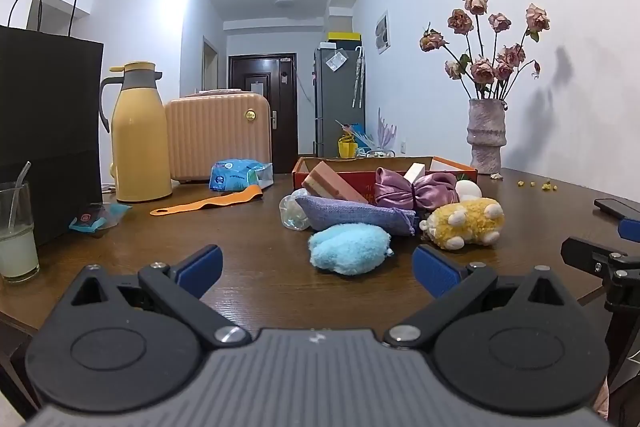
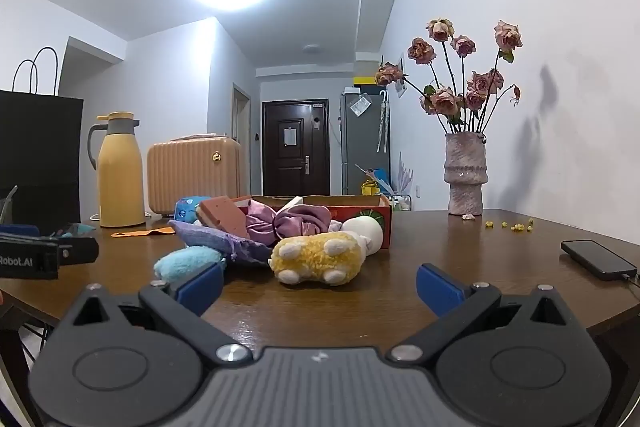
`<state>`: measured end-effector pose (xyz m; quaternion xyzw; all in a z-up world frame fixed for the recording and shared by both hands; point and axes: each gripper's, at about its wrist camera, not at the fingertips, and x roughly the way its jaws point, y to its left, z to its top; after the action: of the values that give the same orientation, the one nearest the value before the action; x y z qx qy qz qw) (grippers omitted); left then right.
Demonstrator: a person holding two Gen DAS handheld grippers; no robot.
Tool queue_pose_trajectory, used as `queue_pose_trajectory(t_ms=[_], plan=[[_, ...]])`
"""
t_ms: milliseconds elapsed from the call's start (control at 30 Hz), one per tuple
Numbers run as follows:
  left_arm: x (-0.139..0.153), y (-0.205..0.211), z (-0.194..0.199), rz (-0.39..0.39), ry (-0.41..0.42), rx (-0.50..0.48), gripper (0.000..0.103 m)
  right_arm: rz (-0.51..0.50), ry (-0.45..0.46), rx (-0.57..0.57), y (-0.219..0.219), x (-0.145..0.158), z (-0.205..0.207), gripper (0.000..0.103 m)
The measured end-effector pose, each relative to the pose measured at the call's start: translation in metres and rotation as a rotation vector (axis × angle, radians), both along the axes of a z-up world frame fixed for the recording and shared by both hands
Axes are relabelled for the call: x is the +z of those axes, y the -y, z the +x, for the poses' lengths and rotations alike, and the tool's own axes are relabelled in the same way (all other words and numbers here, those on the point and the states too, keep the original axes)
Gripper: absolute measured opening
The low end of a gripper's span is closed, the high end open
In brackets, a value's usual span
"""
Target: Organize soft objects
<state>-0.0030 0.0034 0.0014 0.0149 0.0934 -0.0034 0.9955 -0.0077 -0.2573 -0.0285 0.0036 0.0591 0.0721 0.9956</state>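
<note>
Both grippers, left gripper (image 1: 318, 269) and right gripper (image 2: 320, 285), sit wide open, holding nothing. Fuzzy blue plush (image 1: 349, 247) lies at 12 o'clock from the left one; shaggy yellow plush (image 2: 316, 258) with white paws at 12 from the right, beside the red box (image 2: 362, 213).

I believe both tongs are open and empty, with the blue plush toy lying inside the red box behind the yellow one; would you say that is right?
Not quite. Both the left tongs and right tongs are open and empty, but the blue plush toy lies on the table in front of the red box, beside the yellow plush toy, as the left wrist view shows.
</note>
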Motion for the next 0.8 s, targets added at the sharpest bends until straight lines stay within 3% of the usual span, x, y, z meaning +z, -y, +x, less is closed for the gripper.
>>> queue_pose_trajectory(t_ms=[800], plan=[[-0.0011,-0.0028,-0.0023,-0.002,0.006,0.011,0.103,0.003,-0.001,-0.001,0.0011,-0.0027,-0.0042,0.103]])
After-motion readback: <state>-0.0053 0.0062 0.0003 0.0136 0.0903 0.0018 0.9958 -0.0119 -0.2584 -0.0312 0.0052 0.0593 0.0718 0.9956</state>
